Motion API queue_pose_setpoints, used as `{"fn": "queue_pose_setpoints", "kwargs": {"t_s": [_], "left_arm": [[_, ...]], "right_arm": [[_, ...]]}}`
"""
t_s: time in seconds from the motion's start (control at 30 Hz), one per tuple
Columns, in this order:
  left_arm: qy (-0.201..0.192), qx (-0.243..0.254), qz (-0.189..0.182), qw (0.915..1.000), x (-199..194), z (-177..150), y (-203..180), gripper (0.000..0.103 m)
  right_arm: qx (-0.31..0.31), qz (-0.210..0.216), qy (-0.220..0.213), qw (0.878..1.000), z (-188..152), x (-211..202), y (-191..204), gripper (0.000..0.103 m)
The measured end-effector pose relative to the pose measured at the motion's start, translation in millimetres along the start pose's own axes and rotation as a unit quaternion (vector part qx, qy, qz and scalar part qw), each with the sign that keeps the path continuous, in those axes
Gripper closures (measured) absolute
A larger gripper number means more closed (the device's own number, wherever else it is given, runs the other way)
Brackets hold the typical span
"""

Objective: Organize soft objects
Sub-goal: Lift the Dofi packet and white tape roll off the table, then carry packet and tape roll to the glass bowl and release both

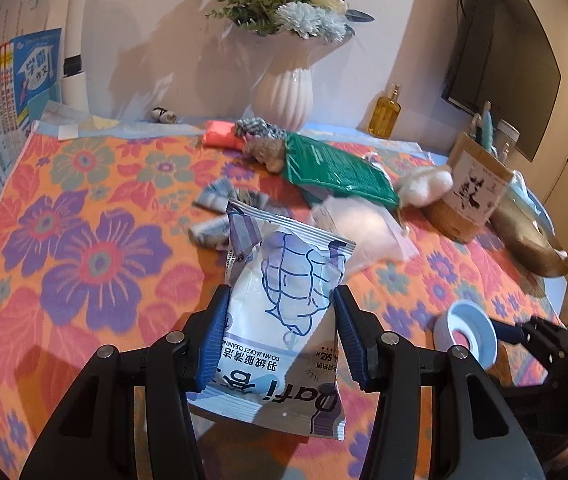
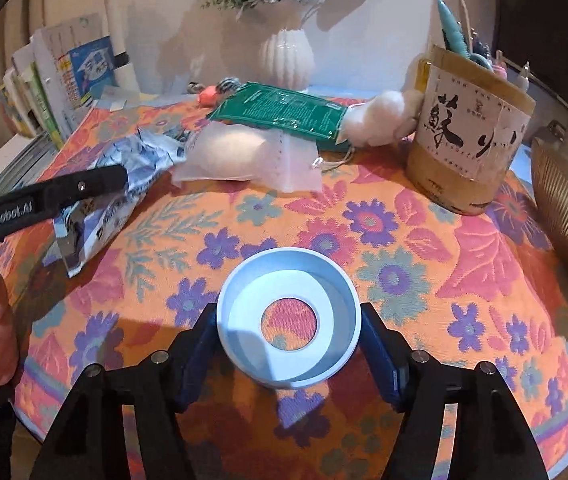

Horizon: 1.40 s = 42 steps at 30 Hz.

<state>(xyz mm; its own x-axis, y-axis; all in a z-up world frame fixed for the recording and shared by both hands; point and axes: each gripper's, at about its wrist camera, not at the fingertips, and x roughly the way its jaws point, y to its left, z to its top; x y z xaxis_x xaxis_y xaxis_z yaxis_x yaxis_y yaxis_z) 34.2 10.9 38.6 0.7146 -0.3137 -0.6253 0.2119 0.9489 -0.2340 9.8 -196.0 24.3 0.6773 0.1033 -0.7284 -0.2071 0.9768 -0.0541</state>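
Pinching the soft wipes pack (image 1: pixel 284 320) mid-body, your left claw (image 1: pixel 281 334) dents it; your right claw (image 2: pixel 288 334) hugs the stiff ring (image 2: pixel 288 376) by its rim.

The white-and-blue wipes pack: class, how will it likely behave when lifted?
The wipes pack looks floppy: it creases and bulges between the left hand-held gripper. Probably light, since its far end stays raised without sagging. Its glossy film may be slippery.
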Motion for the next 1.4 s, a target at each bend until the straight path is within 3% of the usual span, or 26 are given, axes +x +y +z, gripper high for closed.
{"fn": "queue_pose_setpoints", "kwargs": {"t_s": [0.23, 0.3, 0.37, 0.53, 0.6, 0.7, 0.9, 1.03, 1.2, 1.3, 1.4], "left_arm": [[0.012, 0.024, 0.026, 0.9993, -8, -17, -23, 0.055], [0.019, 0.021, 0.028, 0.9992, -9, -18, -25, 0.044], [0.034, 0.009, 0.02, 0.9992, -6, -21, -23, 0.024], [0.021, -0.002, 0.036, 0.9991, -7, -31, -24, 0.027], [0.023, -0.006, 0.04, 0.9989, -6, -31, -25, 0.044], [0.008, -0.005, 0.04, 0.9992, -11, -27, -29, 0.049], [-0.05, 0.023, -0.015, 0.9984, -43, 4, -73, 0.049], [-0.097, 0.059, -0.057, 0.9919, -64, 39, -122, 0.049], [-0.127, 0.119, -0.141, 0.9747, -78, 80, -193, 0.049], [-0.135, 0.15, -0.164, 0.9655, -73, 100, -239, 0.049], [-0.123, 0.162, -0.178, 0.9628, -55, 116, -277, 0.049]], "right_arm": [[0.005, 0.011, -0.031, 0.999, -2, -25, -3, 0.037], [0.008, 0.012, -0.036, 0.999, -4, -30, -7, 0.037], [0.017, 0.013, -0.037, 0.999, -5, -32, -12, 0.037], [0.04, 0.015, -0.022, 0.999, -12, -24, -25, 0.037], [0.045, 0.02, -0.021, 0.999, -13, -23, -29, 0.037], [0.046, 0.021, -0.035, 0.998, -12, -29, -32, 0.037], [0.03, -0.004, -0.064, 0.998, 3, -64, -39, 0.037], [0.034, -0.028, -0.104, 0.994, 17, -101, -60, 0.037], [0.084, -0.05, -0.127, 0.987, 35, -138, -112, 0.037], [0.128, -0.065, -0.137, 0.98, 44, -157, -156, 0.037], [0.182, -0.098, -0.142, 0.968, 51, -170, -204, 0.037]]}}
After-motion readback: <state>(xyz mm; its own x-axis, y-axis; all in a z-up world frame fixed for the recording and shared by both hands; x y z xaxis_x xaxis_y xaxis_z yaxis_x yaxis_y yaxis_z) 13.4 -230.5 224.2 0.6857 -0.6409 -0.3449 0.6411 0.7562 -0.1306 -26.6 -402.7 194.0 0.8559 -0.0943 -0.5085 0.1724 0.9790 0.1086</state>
